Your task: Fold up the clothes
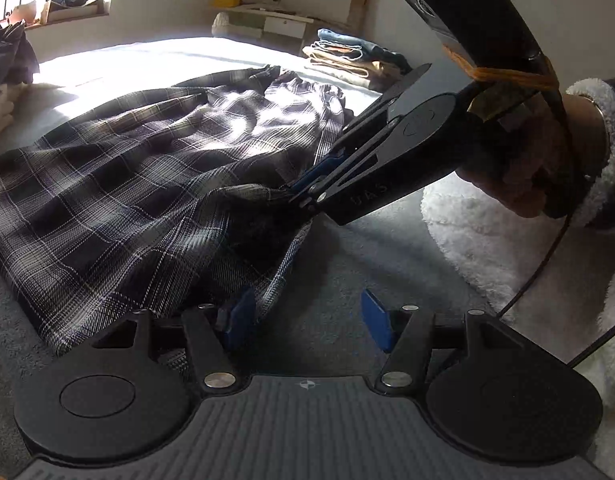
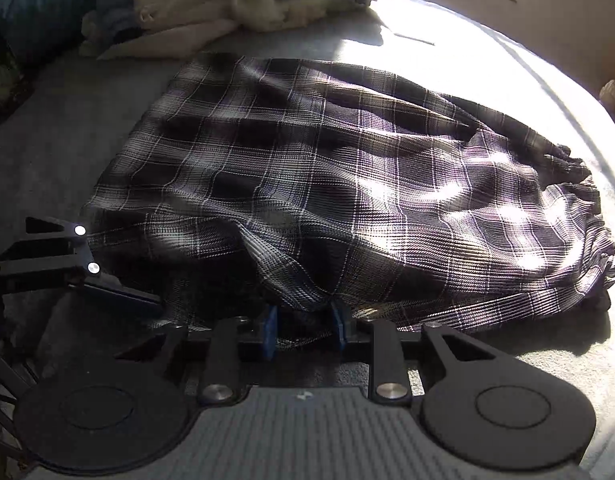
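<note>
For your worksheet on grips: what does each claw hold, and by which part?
The right claw pinches the plaid garment at its near edge, lifting a fold. The left claw is open and holds nothing.

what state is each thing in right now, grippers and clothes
left gripper: open, holding nothing, next to the garment's edge
right gripper: shut on plaid garment
plaid garment: spread on the bed, wrinkled, near edge lifted
folded clothes: stacked
unfolded clothes: heaped, loose
</note>
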A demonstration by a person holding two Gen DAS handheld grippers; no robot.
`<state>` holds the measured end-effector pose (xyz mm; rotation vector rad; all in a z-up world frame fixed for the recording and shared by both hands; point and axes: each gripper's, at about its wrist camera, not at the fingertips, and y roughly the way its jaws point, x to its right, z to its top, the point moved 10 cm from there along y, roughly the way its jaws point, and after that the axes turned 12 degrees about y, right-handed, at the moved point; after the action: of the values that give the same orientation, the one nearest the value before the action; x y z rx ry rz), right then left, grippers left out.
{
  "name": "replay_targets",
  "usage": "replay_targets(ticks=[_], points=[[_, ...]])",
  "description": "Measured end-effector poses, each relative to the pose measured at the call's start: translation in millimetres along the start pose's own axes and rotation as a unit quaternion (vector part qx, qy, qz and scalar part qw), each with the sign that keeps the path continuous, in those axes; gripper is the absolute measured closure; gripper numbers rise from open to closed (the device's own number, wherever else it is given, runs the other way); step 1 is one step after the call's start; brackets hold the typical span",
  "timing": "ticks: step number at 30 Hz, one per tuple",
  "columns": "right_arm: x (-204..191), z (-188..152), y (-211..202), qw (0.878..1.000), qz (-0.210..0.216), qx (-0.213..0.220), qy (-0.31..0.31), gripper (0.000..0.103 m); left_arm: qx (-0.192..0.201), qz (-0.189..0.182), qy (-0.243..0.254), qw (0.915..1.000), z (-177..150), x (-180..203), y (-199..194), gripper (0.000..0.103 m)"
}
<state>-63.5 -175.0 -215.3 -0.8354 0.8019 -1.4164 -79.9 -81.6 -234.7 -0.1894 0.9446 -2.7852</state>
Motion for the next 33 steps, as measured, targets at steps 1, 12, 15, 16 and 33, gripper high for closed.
replay_targets(ticks=[1, 12, 15, 16, 33], points=[[3, -3, -2, 1.000, 0.000, -0.001, 0.003, 0.097, -0.001, 0.000, -0.001, 1.0000, -1, 1, 0, 0.044], [22, -9, -14, 0.997, 0.037, 0.013, 0.070, 0.099, 0.013, 0.027, 0.000, 0.9995, 3, -7, -23, 0.044], [21, -2, -26, 0.996, 0.046, 0.040, 0.068, 0.099, 0.035, 0.045, -0.007, 0.9983, 11, -15, -37, 0.044], [20, -1, -26, 0.996, 0.045, 0.042, 0.065, 0.099, 0.044, 0.051, -0.013, 0.9977, 14, -20, -41, 0.044], [37, 7, -41, 0.982, 0.138, 0.026, 0.127, 0.082, 0.011, 0.142, 0.080, 0.9866, 10, -45, -19, 0.083]])
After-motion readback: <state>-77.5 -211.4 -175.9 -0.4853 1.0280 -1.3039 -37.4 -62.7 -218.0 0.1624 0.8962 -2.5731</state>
